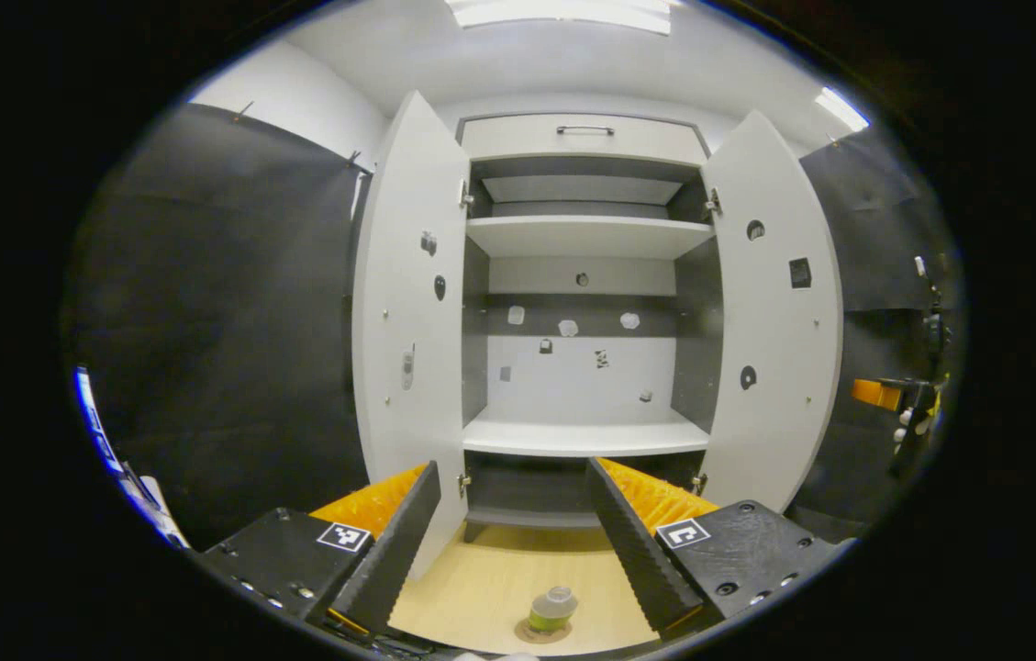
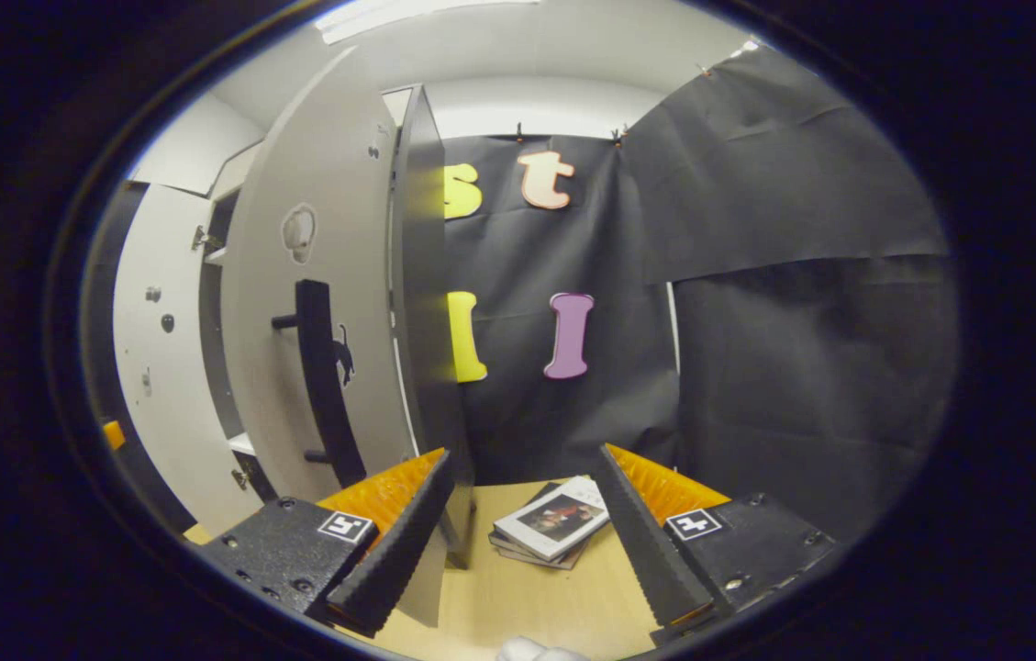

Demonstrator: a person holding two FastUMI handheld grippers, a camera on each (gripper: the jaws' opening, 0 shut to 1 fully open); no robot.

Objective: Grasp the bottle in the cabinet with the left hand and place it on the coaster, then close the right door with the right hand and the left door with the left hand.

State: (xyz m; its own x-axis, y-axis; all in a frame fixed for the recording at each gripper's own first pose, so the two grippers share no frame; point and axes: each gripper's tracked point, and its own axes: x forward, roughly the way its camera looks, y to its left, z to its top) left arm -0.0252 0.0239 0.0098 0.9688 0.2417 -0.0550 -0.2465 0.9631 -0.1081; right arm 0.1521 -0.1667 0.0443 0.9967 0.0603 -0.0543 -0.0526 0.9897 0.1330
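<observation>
A small bottle (image 1: 552, 608) with a greenish body and pale cap stands upright on a round brown coaster (image 1: 542, 632) on the wooden tabletop, low between my left gripper's fingers. My left gripper (image 1: 522, 606) is open and holds nothing, above the bottle. Ahead stands the white cabinet (image 1: 584, 439) with its left door (image 1: 410, 312) and right door (image 1: 774, 303) both swung open and its shelves bare. In the right gripper view the right door (image 2: 316, 303) with its dark bar handle (image 2: 323, 376) stands close on the left. My right gripper (image 2: 518, 601) is open beside the door's edge.
A small stack of books or magazines (image 2: 551, 529) lies on the wooden table (image 2: 536, 597) past my right gripper. Black cloth walls close in both sides. An orange and black device (image 1: 894, 399) sits at the far right of the left gripper view.
</observation>
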